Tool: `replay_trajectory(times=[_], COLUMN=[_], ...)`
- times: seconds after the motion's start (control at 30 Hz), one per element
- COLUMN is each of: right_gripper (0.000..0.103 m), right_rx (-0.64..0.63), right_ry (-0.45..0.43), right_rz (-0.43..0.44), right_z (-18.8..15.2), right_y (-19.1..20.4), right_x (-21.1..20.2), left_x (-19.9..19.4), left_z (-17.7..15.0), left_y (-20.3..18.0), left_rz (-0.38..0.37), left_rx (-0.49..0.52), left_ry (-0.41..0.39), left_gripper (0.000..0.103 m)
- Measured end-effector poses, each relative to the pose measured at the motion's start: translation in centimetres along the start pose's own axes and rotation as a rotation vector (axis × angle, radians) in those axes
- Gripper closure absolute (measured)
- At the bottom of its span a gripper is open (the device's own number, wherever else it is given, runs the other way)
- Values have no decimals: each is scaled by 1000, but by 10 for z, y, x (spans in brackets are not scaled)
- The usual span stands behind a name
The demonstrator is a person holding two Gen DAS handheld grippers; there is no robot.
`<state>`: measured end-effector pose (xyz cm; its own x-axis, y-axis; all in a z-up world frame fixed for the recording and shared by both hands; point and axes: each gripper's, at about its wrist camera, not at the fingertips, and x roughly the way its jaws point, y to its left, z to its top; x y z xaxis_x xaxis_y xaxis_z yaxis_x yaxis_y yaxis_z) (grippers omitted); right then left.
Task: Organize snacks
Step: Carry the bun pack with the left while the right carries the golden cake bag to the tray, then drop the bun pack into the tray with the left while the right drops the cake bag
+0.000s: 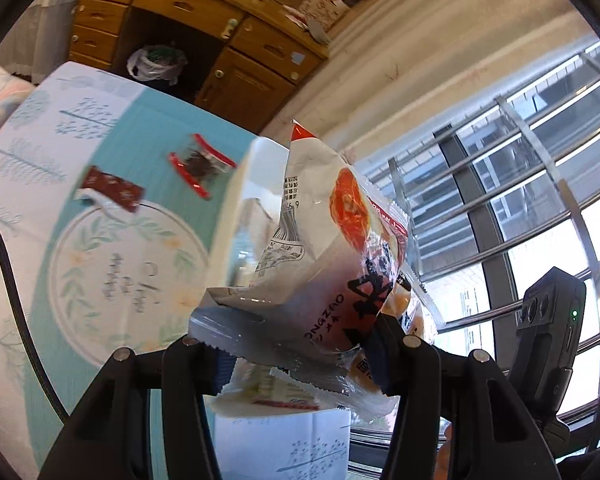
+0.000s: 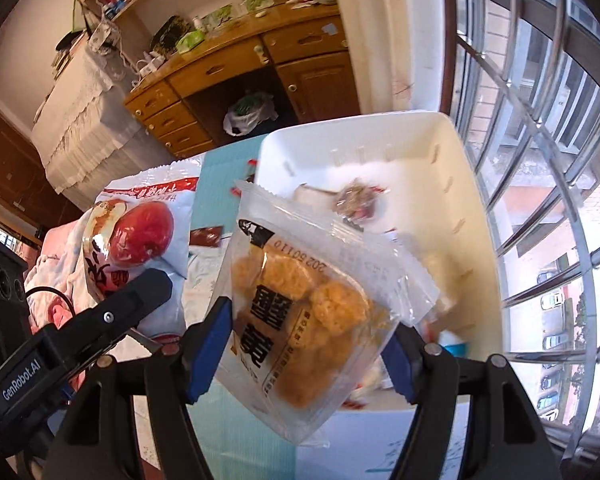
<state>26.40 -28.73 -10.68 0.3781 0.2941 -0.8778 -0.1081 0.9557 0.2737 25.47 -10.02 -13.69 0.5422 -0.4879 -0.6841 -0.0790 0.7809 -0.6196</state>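
Note:
My left gripper (image 1: 300, 356) is shut on a white snack bag with a red fruit picture (image 1: 332, 248), held up above the table; the bag also shows in the right wrist view (image 2: 140, 240). My right gripper (image 2: 306, 344) is shut on a clear packet of golden crackers (image 2: 308, 312), held at the near edge of a white bin (image 2: 476, 216). The bin holds several small snacks, among them a wrapped candy (image 2: 358, 200). A dark red packet (image 1: 112, 188) and a red-edged clear packet (image 1: 202, 164) lie on the tablecloth.
The table has a teal and white patterned cloth (image 1: 132, 264). A wooden desk with drawers (image 2: 236, 68) stands beyond it, with a plastic bag (image 2: 250, 112) underneath. A barred window (image 2: 548, 160) is on the right. A bed with pink bedding (image 2: 48, 276) is at left.

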Motion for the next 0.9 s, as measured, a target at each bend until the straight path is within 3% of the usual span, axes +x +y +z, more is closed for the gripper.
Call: replay_trajectory(times=[0.3,0.37,0.43,0.53,0.9], right_gripper=[31,31,28,23,15], right_rx=[6,1,-6,-3,-9], right_ry=[69,72,71,79,63], right_rz=[73,110,118,129,95], right_z=[9,10,11,13,11], right_y=[-44,-48,-50,-54,-44], right_x=[20,22,22,24,20], left_x=[43,52,58,58,37], left_z=[1,-1,-3,-6,-5], left_y=[-33,-31,-26,-22,-4], left_rz=[11,36,35,43,83], left_rx=[11,-12,-53,-84,-114], left_ry=[75,117,149,152,140], left_gripper=[50,44,28,23,23])
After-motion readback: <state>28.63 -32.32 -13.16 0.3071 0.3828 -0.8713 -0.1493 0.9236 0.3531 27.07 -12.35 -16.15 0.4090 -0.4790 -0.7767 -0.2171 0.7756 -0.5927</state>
